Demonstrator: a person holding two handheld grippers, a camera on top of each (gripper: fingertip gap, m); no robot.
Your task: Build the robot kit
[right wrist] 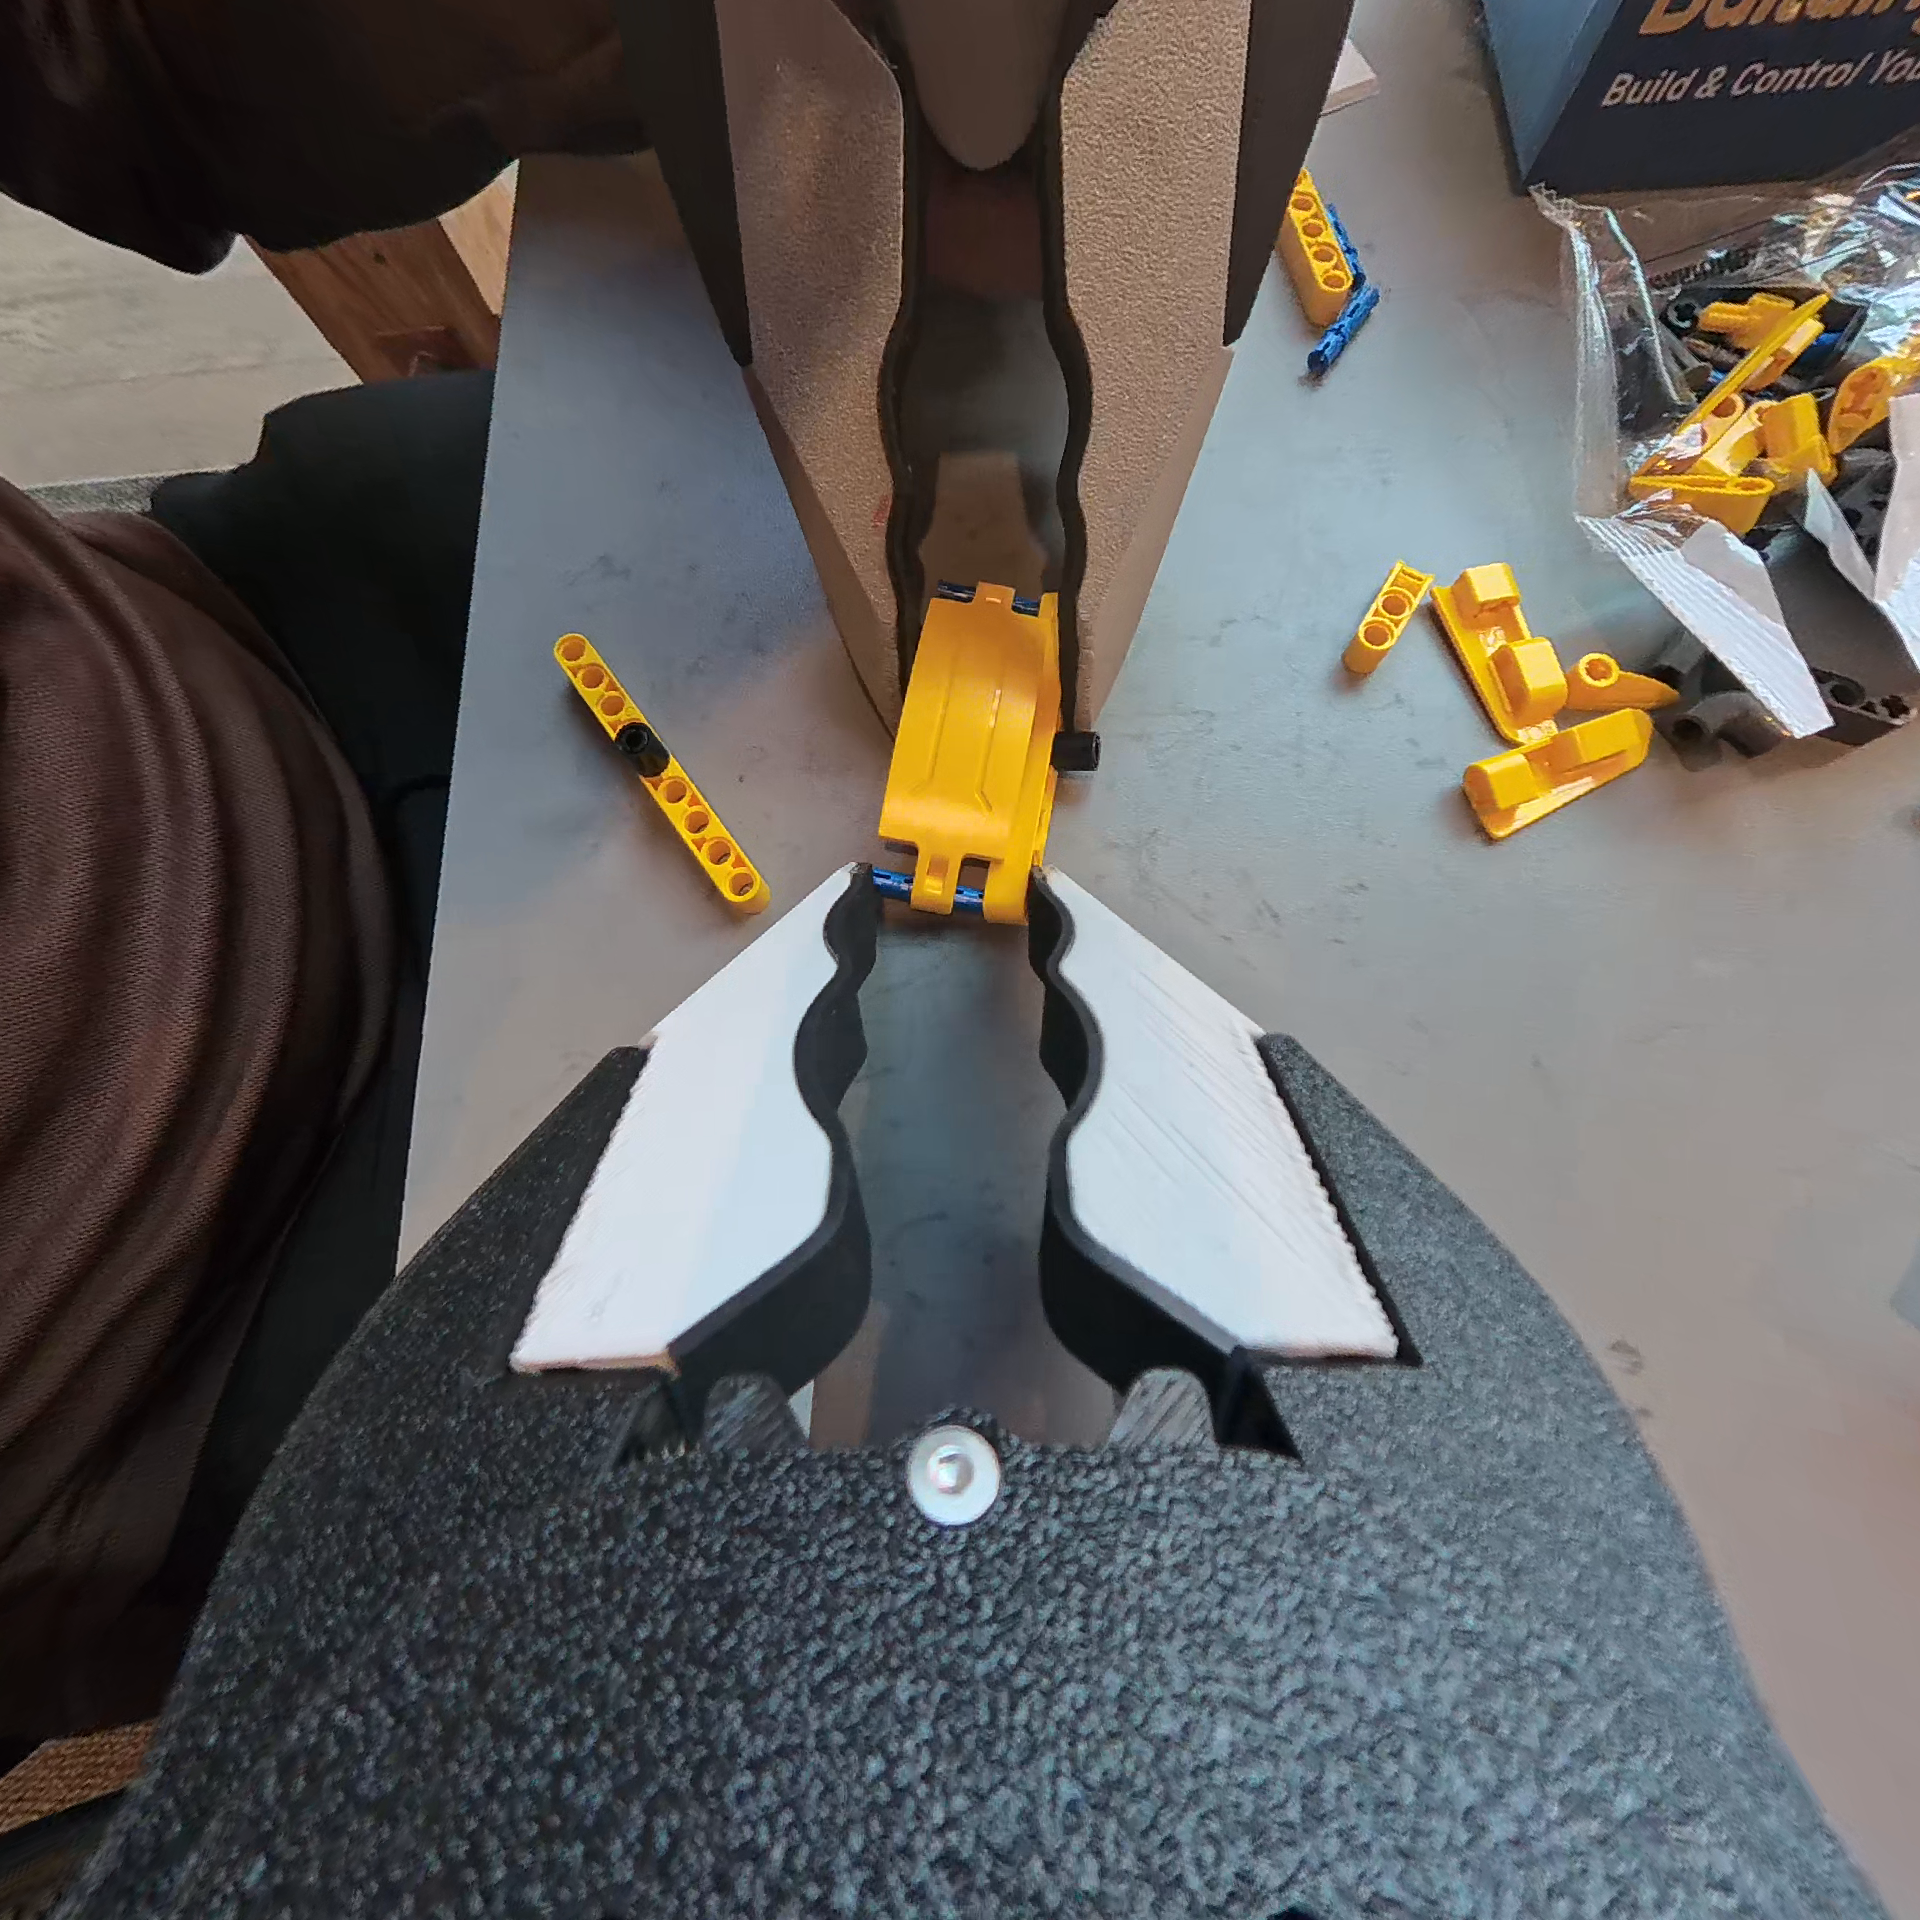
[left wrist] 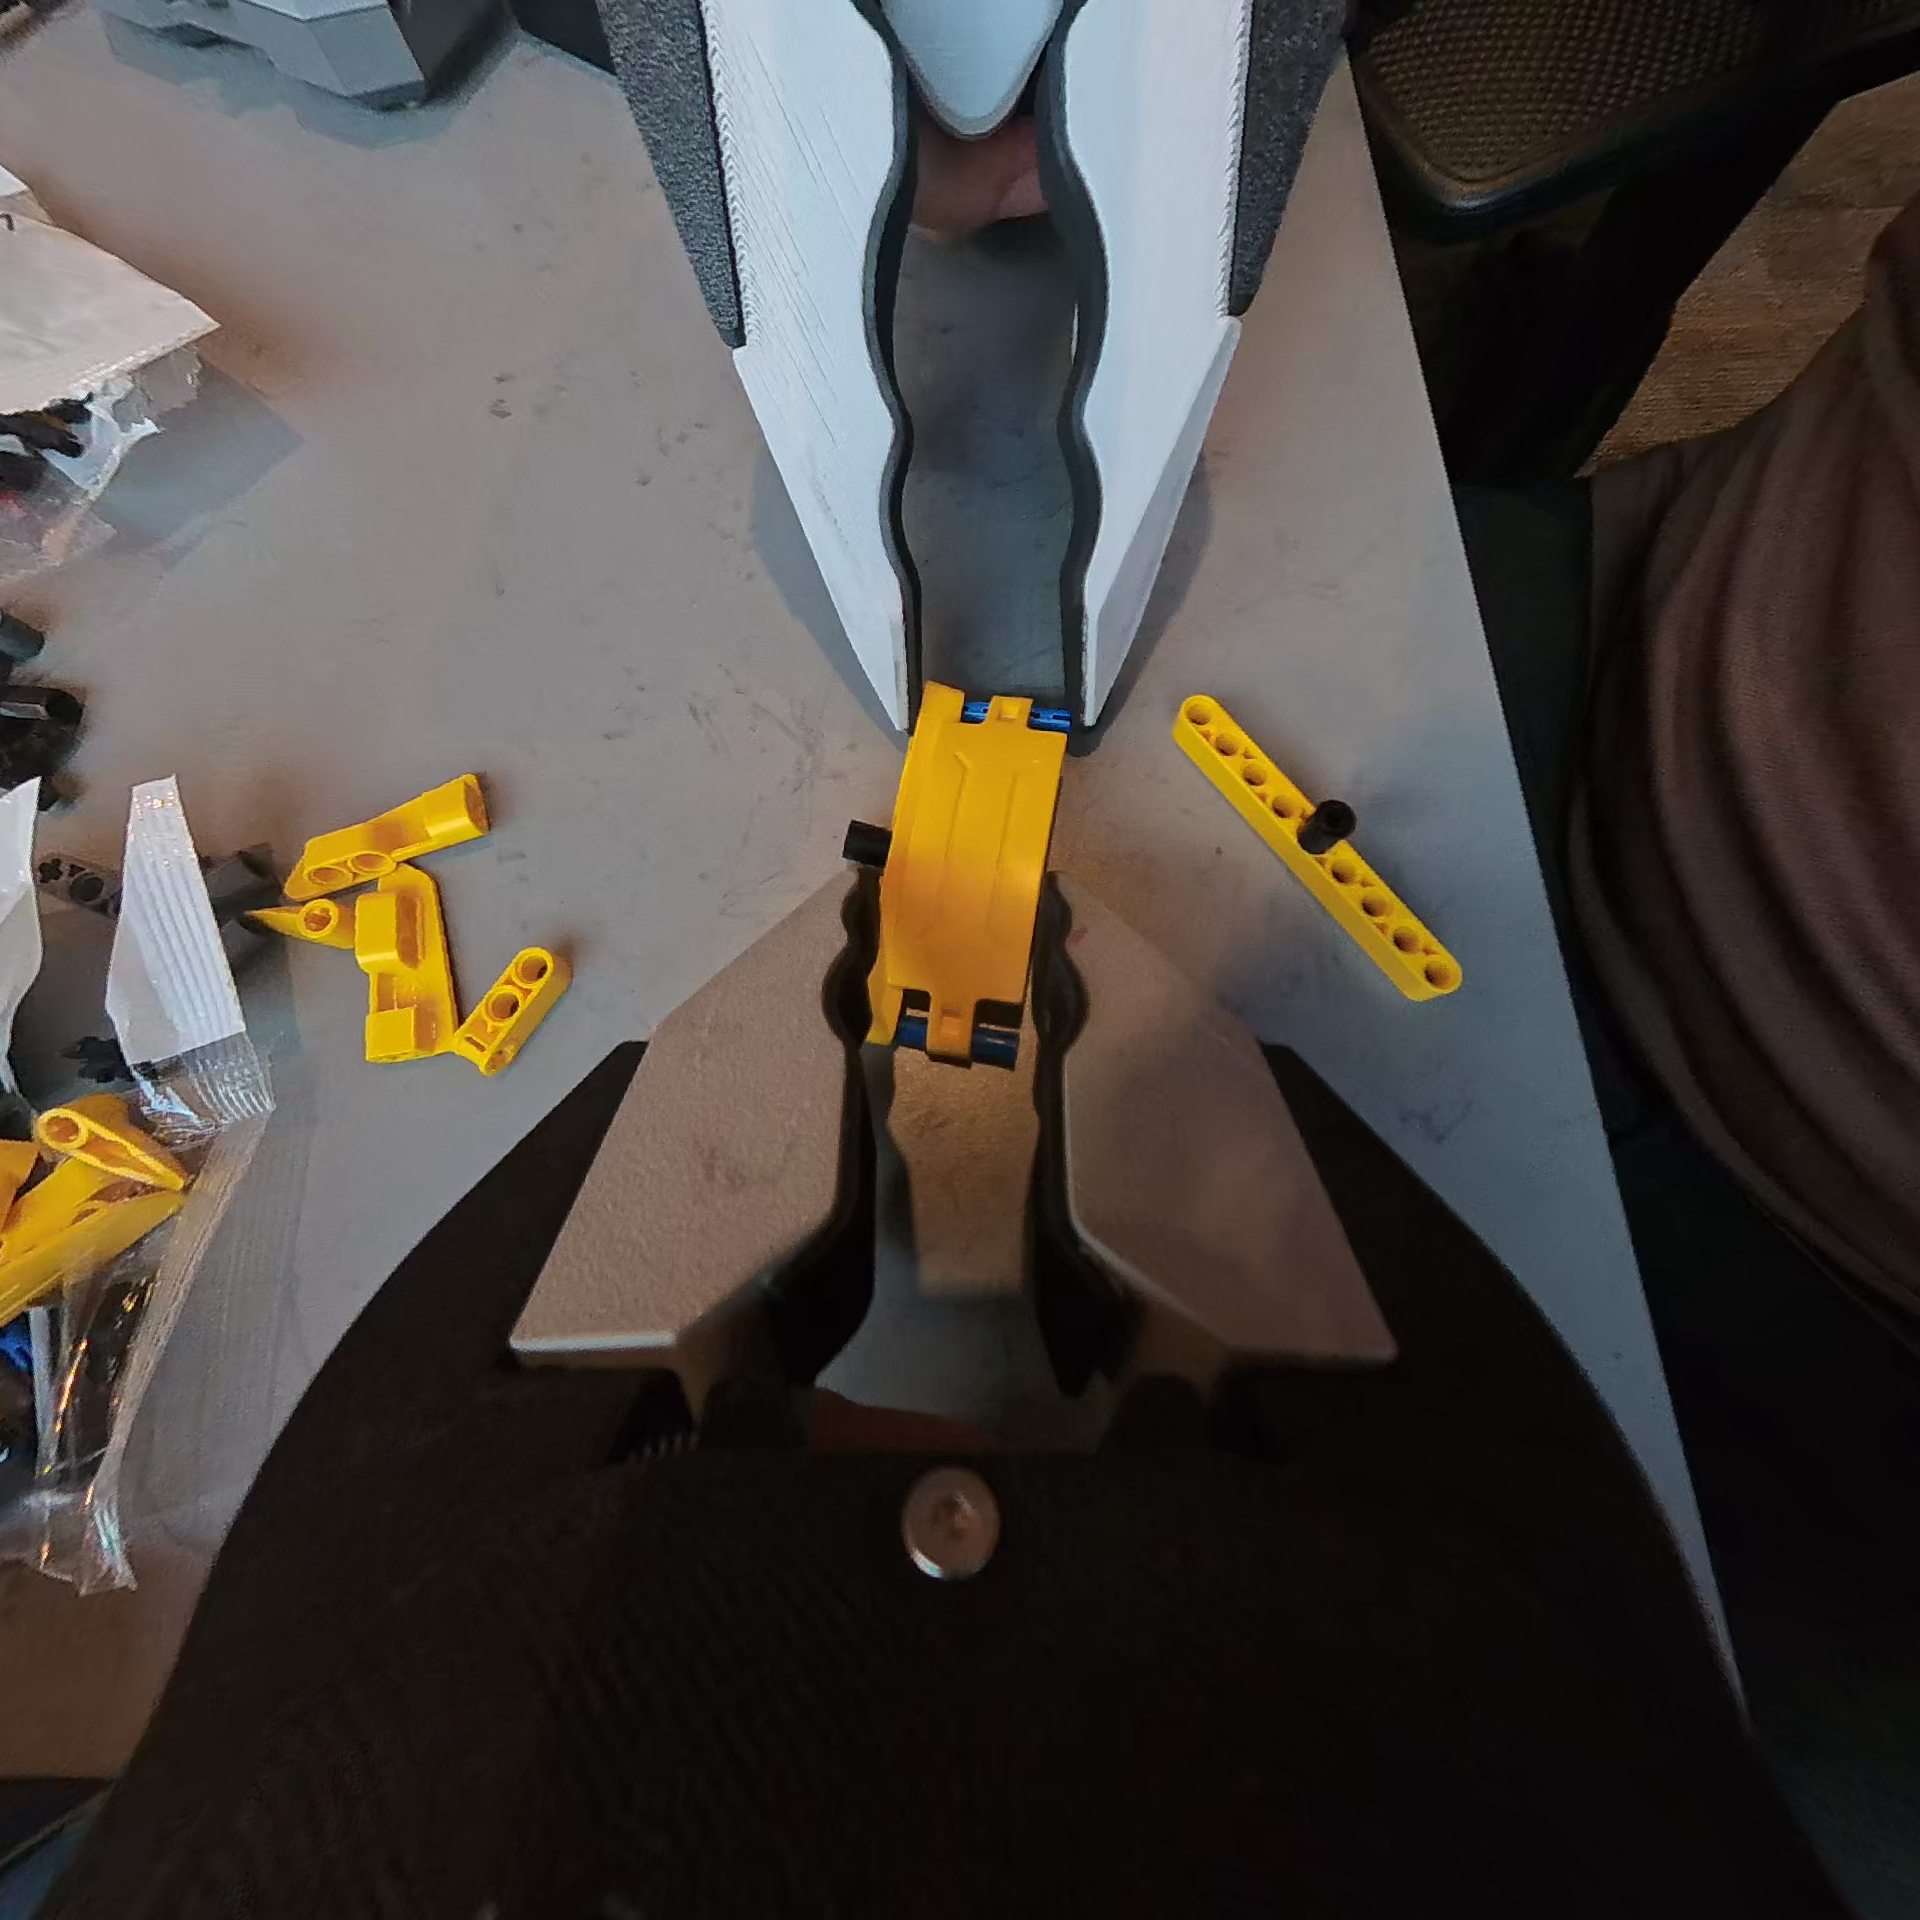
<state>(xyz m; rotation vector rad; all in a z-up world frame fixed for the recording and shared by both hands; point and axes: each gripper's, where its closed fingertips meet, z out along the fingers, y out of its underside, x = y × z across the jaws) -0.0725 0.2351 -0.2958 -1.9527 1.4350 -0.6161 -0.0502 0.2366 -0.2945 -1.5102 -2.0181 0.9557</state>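
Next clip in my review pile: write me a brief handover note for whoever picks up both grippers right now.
Left gripper: shut on one end of the yellow curved panel assembly, held above the grey table.
Right gripper: at the opposite end, fingertips against the blue pins; whether it is clamped is unclear.
A black pin protrudes from the assembly's side.
On the table: long yellow beam carrying a black pin, loose yellow parts, open parts bags.
Done: panel assembly is pinned together. The beam and loose parts remain unattached.
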